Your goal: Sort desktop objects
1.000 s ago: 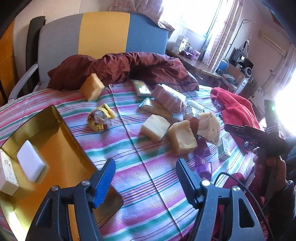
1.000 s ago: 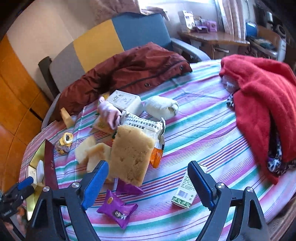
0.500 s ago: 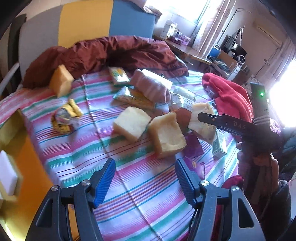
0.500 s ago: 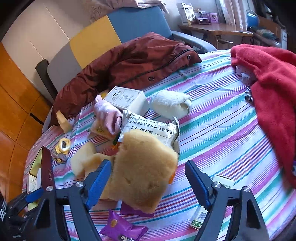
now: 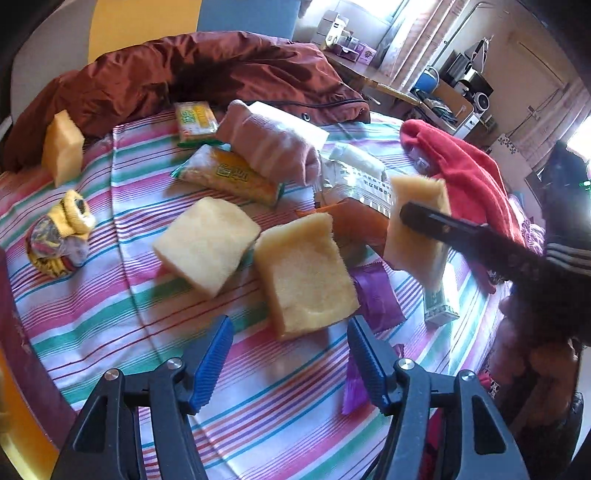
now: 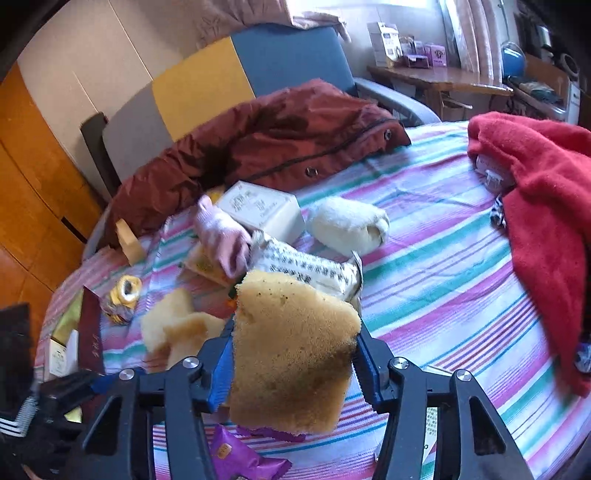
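Right gripper [image 6: 293, 363]: clamped on a sponge [image 6: 291, 354] — frame centre, lifted.
Left gripper [image 5: 290, 363]: wide open, empty — low over the striped cloth [image 5: 110, 295].

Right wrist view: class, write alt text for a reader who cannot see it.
The right gripper clamps a yellow sponge between its blue jaws, above a striped tablecloth. Behind lie a white box, a pink sock, a maroon jacket and a red garment.

Sunlit window [image 5: 402, 14], wooden desk [image 6: 439, 79], tricolour chair [image 6: 229, 74].
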`<state>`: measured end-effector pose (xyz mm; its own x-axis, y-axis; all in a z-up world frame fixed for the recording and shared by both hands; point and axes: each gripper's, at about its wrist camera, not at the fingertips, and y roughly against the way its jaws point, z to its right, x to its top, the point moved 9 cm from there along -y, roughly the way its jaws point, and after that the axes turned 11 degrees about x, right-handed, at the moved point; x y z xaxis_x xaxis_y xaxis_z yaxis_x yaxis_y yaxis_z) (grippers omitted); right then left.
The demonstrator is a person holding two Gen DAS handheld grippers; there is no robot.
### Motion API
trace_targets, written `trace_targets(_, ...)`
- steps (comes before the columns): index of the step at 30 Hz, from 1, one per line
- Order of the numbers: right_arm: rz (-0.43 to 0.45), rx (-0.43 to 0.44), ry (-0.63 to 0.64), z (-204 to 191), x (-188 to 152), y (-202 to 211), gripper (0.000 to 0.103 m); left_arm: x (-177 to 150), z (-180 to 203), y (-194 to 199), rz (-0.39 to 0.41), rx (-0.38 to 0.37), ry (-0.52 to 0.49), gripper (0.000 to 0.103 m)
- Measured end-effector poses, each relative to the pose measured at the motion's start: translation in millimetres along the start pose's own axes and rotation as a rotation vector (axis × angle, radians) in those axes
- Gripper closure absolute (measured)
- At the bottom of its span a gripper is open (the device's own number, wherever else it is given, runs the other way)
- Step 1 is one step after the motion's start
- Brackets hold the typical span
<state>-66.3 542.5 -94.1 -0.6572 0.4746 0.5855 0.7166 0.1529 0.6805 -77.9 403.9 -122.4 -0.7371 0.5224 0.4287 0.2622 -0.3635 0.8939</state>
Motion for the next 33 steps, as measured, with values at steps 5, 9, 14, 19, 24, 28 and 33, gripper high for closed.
trace_targets(5,0.053,0.011,0.014,-3.4,8.6,9.1,0.047,3.0,4.1,-6.3,-0.005,0.008,0.002,0.038)
trace_targets(9,0.078,0.009,0.021,-3.9,12.4,13.2,0.047,0.2,3.3,-5.4,-0.003,0.006,0.021,0.038)
trace_targets(14,0.102,0.008,0.029,-4.6,14.9,19.0,0.047,-2.7,1.1,-7.8,-0.02,0.019,0.027,0.038)
trace_targets(19,0.125,0.021,0.008,-1.3,17.7,25.0,0.047,4.7,-1.8,-2.3,0.004,0.02,0.062,0.037)
trace_targets(24,0.135,0.025,0.005,-1.5,19.0,28.0,0.047,-1.0,-7.2,4.6,0.02,0.044,0.054,0.037)
trace_targets(28,0.134,0.03,-0.003,-0.3,19.1,28.5,0.047,2.1,-3.5,3.9,0.014,0.035,0.062,0.037)
trace_targets(33,0.129,0.03,0.004,-1.6,19.1,27.3,0.047,15.4,11.2,-0.3,0.003,0.033,0.076,0.037)
